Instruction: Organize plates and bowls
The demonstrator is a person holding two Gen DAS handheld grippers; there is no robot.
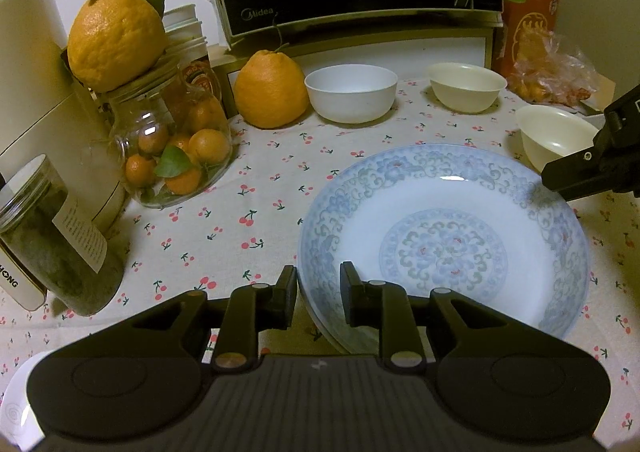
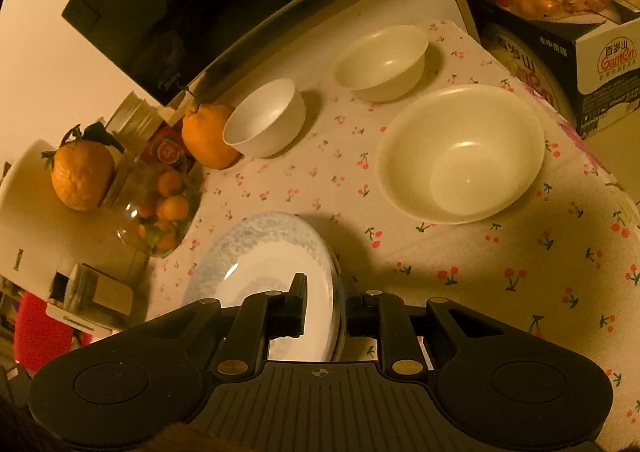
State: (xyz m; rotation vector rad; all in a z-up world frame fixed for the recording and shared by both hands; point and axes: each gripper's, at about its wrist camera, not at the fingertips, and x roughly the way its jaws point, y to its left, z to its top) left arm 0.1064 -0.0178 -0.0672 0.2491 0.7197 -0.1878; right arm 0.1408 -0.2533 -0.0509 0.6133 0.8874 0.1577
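Both slack astride the plate (image 1: 440, 212) rim, left tool (image 1: 318, 280) and right tool (image 2: 326, 284) gripping nothing; plate placement seemingly finishing, next withdraw cleanly toward a bowl (image 2: 460, 156).

The plate (image 1: 444, 248) in front of me is pale blue-white, with blue and grey-green floral scrolls round its rim, a matching medallion at its centre and tiny red dots in the flowers. My tablecloth (image 1: 224, 236) is off-white, scattered with small red cherries on green stems. One bowl (image 1: 351, 98) is plain white; two others (image 1: 466, 87) (image 1: 556, 138) are plain cream. My left gripper (image 1: 318, 294) is matt black, and so is my right gripper (image 2: 326, 306)
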